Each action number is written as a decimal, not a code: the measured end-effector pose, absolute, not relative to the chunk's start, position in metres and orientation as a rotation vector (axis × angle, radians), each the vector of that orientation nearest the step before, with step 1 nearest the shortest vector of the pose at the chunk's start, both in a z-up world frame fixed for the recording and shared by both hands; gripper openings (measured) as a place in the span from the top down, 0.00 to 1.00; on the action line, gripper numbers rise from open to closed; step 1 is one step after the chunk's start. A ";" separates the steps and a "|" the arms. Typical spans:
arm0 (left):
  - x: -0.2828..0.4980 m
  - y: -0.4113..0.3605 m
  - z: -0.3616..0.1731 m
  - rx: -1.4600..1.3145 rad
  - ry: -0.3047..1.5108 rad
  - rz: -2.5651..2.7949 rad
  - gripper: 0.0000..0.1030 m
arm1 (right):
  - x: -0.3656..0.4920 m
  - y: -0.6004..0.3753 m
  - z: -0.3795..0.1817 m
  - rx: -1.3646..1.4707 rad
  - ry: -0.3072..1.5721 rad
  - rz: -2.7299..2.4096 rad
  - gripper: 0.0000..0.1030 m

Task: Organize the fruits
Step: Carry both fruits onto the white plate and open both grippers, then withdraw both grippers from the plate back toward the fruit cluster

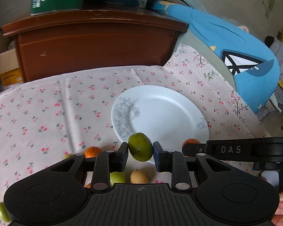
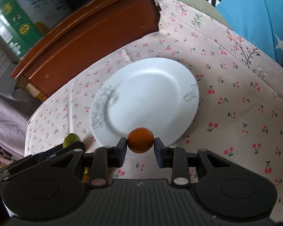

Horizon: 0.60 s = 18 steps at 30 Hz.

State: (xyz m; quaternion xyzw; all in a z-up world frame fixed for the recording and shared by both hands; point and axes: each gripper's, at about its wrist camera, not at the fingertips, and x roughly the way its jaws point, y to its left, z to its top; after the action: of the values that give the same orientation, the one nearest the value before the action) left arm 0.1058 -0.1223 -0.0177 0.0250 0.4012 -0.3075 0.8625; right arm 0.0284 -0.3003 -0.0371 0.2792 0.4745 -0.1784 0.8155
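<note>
The plate (image 2: 145, 98) sits bare on the cherry cloth (image 1: 47, 103), so by my reckoning no fruit has been sorted yet; both hands are just arriving with the first two. The left gripper (image 1: 140, 153) pinches a green fruit (image 1: 140, 146) between its pads, held in the air at the plate's near rim; the right gripper (image 2: 140, 146) grips an orange (image 2: 140, 140) the same way, also lifted at the near rim. Short of the plate, more fruit waits on the cloth: another orange (image 1: 92, 151), a pale green one (image 1: 118, 178), a tan one (image 1: 138, 177), and a green one (image 1: 1, 211) far off at the left edge; so I judge two set-downs are at hand and at least four pick-ups remain.
</note>
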 end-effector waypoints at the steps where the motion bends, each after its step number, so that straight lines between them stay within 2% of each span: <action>1: 0.109 -0.125 -0.019 0.051 0.846 -0.645 0.75 | 0.030 -0.303 -0.038 0.604 1.013 -0.386 0.70; 10: 0.122 -0.147 -0.027 0.082 0.848 -0.655 0.73 | 0.042 -0.316 -0.048 0.626 1.022 -0.412 0.66; 11: 0.123 -0.148 -0.027 0.083 0.848 -0.657 0.71 | 0.044 -0.317 -0.049 0.626 1.024 -0.411 0.66; 14: 0.124 -0.144 -0.024 0.059 0.839 -0.627 0.48 | 0.046 -0.325 -0.045 0.613 1.001 -0.423 0.63; 16: 0.124 -0.138 -0.021 0.055 0.827 -0.604 0.46 | 0.047 -0.334 -0.042 0.606 0.979 -0.447 0.58; 18: 0.126 -0.134 -0.020 0.059 0.831 -0.573 0.44 | 0.049 -0.344 -0.041 0.595 0.960 -0.481 0.58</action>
State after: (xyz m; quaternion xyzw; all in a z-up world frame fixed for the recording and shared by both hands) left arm 0.1261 -0.1339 -0.0197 0.0284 0.3978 -0.2747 0.8749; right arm 0.0486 -0.3444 -0.0414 0.2791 0.4505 -0.2258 0.8174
